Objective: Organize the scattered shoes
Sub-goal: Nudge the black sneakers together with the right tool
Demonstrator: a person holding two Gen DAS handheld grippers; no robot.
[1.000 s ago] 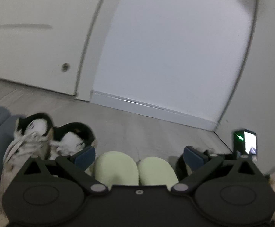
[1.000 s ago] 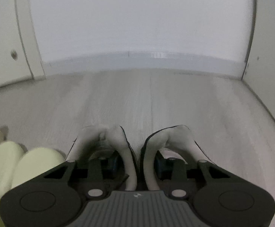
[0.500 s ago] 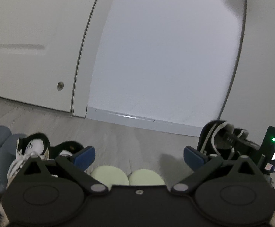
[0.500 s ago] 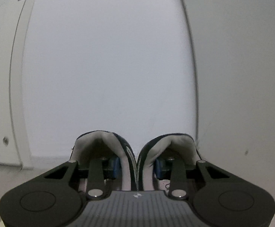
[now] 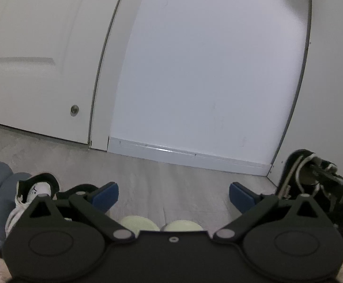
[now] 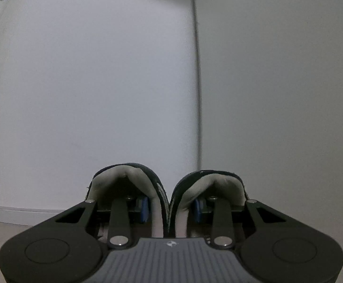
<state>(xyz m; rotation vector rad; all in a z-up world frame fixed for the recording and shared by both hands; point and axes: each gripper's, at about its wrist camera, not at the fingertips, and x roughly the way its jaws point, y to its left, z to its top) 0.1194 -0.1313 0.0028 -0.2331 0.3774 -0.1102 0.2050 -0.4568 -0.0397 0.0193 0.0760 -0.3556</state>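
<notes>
Your right gripper (image 6: 170,208) pinches the inner collars of two dark shoes (image 6: 169,195) together, lifted before the wall (image 6: 100,82). Your left gripper (image 5: 173,194) hangs wide open, empty, above the pale green slippers (image 5: 162,224) on the floor (image 5: 171,176); black-and-white sneakers (image 5: 36,189) sit left.

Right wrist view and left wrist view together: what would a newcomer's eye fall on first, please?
In the right wrist view, the right claw pinches a pair of dark shoes by their touching inner walls, raised before a white wall. In the left wrist view, the left claw stands open and empty over the floor, above two pale green slippers, with a white sneaker at the left.
</notes>
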